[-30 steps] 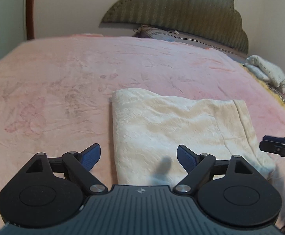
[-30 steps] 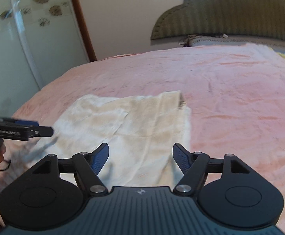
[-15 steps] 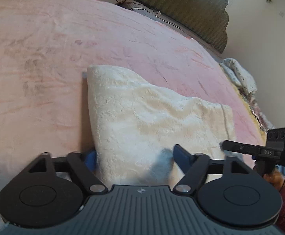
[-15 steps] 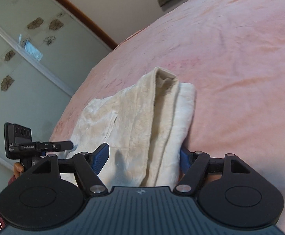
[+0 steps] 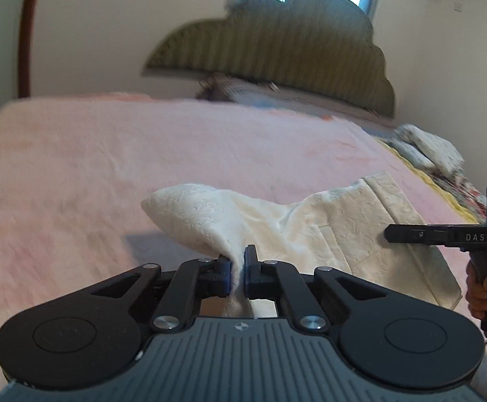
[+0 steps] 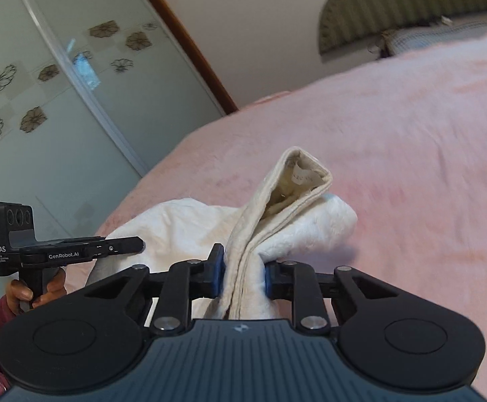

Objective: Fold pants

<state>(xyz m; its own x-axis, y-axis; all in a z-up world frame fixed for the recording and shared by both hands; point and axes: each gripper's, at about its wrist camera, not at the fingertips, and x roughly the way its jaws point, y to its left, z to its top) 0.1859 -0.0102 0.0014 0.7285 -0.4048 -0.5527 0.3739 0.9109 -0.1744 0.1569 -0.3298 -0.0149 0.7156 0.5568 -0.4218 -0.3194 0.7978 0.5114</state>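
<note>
- The pants [image 5: 337, 231] — cream-white, with a raised swirling texture — lie folded into a broad band on the pink bed cover.
- One end is bunched and pulled up between the left tool's fingers, its corner drooping to their left.
- The waistband end [image 6: 297, 194] rises ahead of the right tool's fingers — doubled, a label showing inside.

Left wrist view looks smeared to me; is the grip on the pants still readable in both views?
Left wrist view: bedspread motion-blurred, left gripper sharp, shut on pants. Right wrist view: background smeared, right gripper crisp, jaws closing on bunched pants.
</note>
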